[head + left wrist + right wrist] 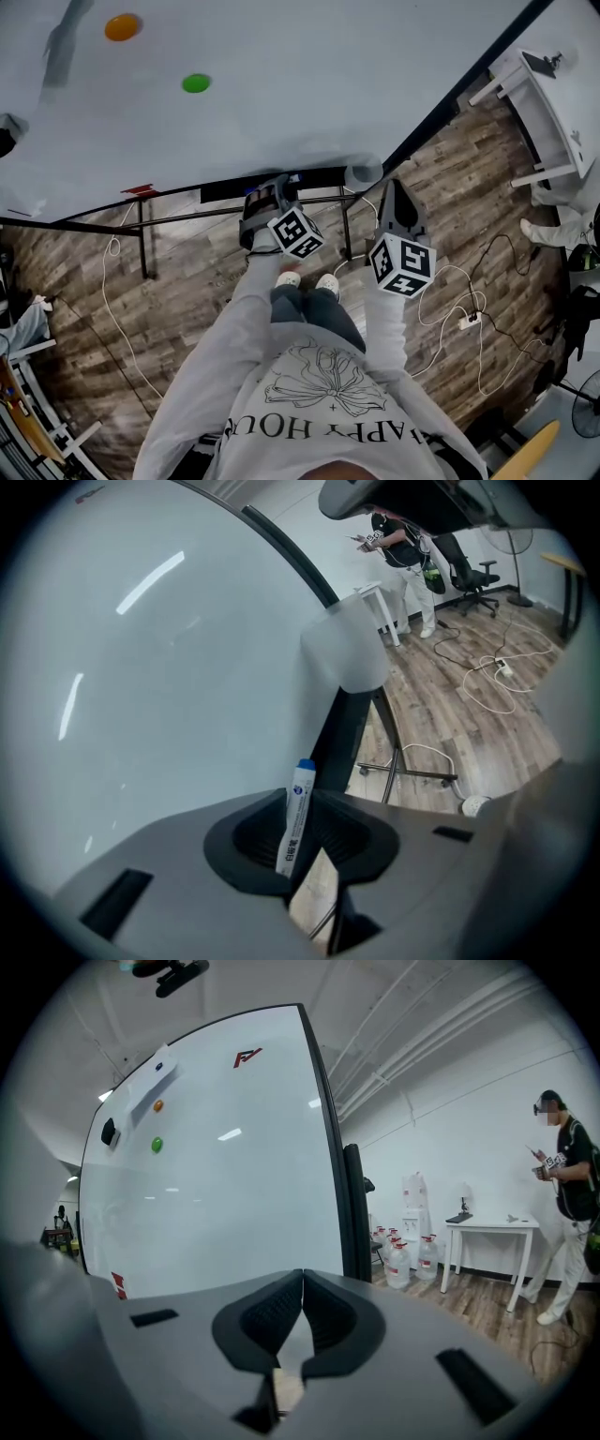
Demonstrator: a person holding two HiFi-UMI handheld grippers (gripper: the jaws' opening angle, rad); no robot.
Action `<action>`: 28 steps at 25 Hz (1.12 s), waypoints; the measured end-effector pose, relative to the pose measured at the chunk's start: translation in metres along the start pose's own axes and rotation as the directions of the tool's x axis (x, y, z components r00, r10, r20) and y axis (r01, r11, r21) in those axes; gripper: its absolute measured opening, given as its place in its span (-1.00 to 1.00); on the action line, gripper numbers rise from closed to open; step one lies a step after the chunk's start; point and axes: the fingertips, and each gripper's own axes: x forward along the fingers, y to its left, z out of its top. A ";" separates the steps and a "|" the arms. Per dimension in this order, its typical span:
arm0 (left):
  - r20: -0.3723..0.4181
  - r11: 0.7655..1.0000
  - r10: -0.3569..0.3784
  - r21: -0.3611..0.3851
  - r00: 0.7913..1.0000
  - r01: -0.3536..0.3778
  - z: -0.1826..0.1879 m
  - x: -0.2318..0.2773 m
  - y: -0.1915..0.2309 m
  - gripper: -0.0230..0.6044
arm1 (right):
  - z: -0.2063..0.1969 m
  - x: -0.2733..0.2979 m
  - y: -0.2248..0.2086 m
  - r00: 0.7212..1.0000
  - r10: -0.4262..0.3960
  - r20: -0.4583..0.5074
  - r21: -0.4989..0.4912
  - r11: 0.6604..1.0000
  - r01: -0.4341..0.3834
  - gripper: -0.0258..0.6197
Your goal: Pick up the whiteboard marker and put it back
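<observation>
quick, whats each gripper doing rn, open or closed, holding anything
left gripper: closed on the whiteboard marker, whose blue end pokes out past the jaws
right gripper: closed, jaws together, nothing between them

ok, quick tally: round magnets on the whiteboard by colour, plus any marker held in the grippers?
orange magnet: 1
green magnet: 1
whiteboard marker, between the jaws of the left gripper: 1
Total: 3
</observation>
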 end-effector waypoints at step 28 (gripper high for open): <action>0.224 0.918 -0.044 -0.375 0.974 0.128 0.034 -0.049 0.028 -0.78 | 0.029 -0.001 0.021 0.997 0.046 0.064 0.004 0.999 -0.047 -0.91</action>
